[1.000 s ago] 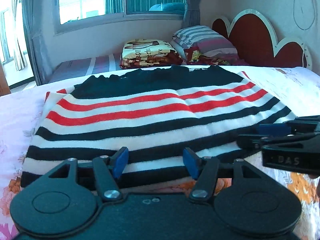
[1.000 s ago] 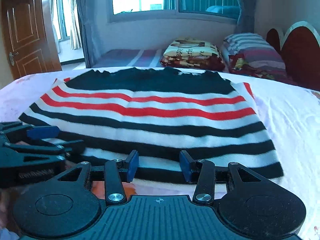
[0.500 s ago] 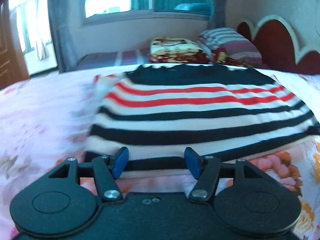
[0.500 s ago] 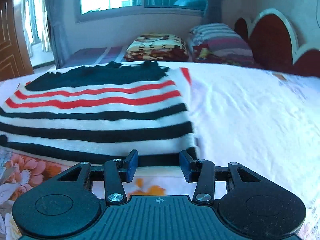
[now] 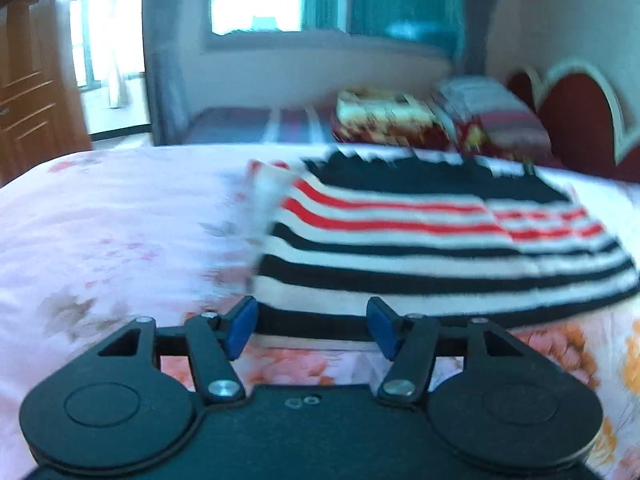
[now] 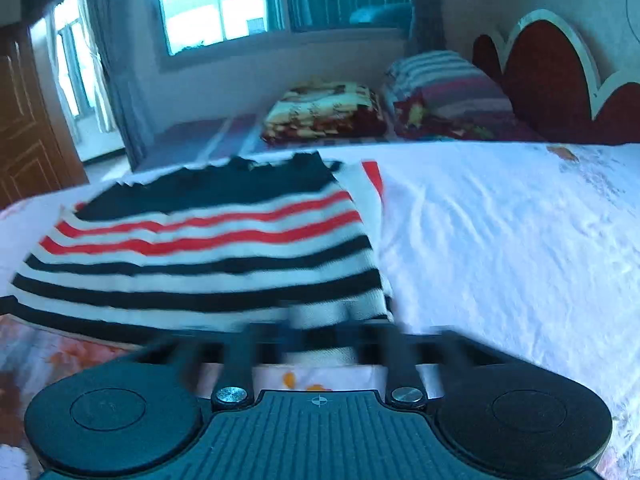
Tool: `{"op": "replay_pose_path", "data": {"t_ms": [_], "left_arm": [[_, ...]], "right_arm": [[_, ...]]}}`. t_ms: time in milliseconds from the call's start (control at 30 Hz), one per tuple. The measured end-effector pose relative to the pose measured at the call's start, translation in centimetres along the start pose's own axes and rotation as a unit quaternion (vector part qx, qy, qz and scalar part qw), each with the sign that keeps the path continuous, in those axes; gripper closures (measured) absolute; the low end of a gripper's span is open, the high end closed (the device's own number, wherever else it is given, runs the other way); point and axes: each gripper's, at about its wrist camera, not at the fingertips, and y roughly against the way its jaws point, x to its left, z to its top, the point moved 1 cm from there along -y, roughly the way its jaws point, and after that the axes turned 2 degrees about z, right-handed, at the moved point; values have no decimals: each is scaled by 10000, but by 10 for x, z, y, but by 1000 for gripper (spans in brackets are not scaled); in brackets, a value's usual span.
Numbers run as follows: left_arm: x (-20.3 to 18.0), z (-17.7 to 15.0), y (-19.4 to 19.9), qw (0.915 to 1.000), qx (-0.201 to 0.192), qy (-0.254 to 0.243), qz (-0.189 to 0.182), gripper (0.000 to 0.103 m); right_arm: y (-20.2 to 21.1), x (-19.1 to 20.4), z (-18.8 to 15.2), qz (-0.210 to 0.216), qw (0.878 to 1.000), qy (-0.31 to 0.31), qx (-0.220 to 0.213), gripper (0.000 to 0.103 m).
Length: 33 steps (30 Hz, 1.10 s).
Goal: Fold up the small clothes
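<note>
Left gripper (image 5: 312, 322): jaws parted, blue pads (image 5: 240, 326) apart, nothing clamped; dark hem of the sweater crossing the gap just beyond the pad tips.
Right gripper (image 6: 318, 334): fingers smeared by motion blur; jaws drawn together, just been closing, near right hem corner of the sweater bunched between them, pinched.
Striped sweater (image 5: 420, 248): knit, black, white and red bands, lying flat on the bed; ahead and to the right of the left jaws, ahead and to the left of the right jaws (image 6: 208, 248); solid black panel at its far end.
Bedspread (image 5: 120, 220): pale pink with faint flowers left of the left jaws; orange blooms directly beneath them; white and rumpled right of the right jaws (image 6: 500, 240).
Folded blanket (image 6: 324, 114): cream and dark red, beyond the sweater's far edge.
Striped pillows (image 6: 448, 88): right of the blanket.
Headboard (image 6: 552, 80): red scalloped panels with white trim, far right.
Window (image 6: 208, 4): bright, far wall, teal curtains alongside.
Wooden door (image 5: 28, 92): far left.
</note>
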Motion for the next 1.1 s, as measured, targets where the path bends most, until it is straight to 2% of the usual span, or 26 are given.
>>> {"op": "replay_pose_path", "data": {"t_ms": [100, 133, 167, 267, 300, 333, 400, 433, 567, 667, 733, 800, 833, 867, 933, 1000, 1033, 1100], "left_arm": [[21, -12, 13, 9964, 38, 845, -104, 51], [27, -16, 13, 9929, 115, 1157, -260, 58], [32, -20, 9, 9876, 211, 1485, -463, 60], [39, -26, -4, 9728, 261, 2161, -790, 60], [41, -27, -10, 9667, 224, 2400, -859, 60], [44, -29, -17, 9569, 259, 2726, -971, 60], [51, -37, -34, 9299, 289, 3454, -1228, 60], [54, -40, -40, 9177, 155, 3750, -1304, 60], [56, -38, -59, 8976, -104, 4158, -1460, 61], [54, -33, -73, 8915, -200, 4290, -1442, 70], [53, -30, -83, 8917, -156, 4317, -1351, 82], [53, -26, -91, 8899, -136, 4353, -1359, 86], [54, -24, -92, 8918, -122, 4313, -1356, 88], [55, -22, -89, 8911, -152, 4313, -1404, 89], [57, -17, -74, 8823, -501, 4336, -1761, 89], [59, -16, -70, 8835, -594, 4273, -1826, 89], [60, -18, -73, 8870, -514, 4231, -1779, 89], [63, -24, -89, 8936, -87, 4205, -1567, 89]], "right_arm": [[8, 5, 4, 223, 9996, -120, -120, 101], [9, 9, 5, 307, 9994, -119, -121, 101], [9, 14, 6, 383, 9991, -96, -120, 101], [1, 32, 13, 654, 9978, -4, -106, 101], [-3, 37, 15, 761, 9970, -36, -100, 101], [-6, 41, 17, 844, 9964, -56, -106, 101], [-16, 52, 20, 946, 9954, -59, -118, 101], [-20, 57, 21, 998, 9949, -81, -114, 101], [-41, 72, 30, 1245, 9921, -109, -135, 101], [-62, 82, 36, 1349, 9908, -87, -112, 101], [-77, 89, 40, 1417, 9899, -76, -78, 101], [-88, 96, 43, 1456, 9893, -32, -58, 101], [-93, 100, 45, 1476, 9890, -5, -49, 101], [-97, 105, 47, 1496, 9887, 30, -44, 101], [-102, 114, 46, 1485, 9888, 140, -59, 101], [-111, 117, 41, 1321, 9908, 285, 98, 101], [-121, 119, 37, 1210, 9914, 368, 342, 101], [-124, 116, 31, 1245, 9908, 473, 229, 101]]}}
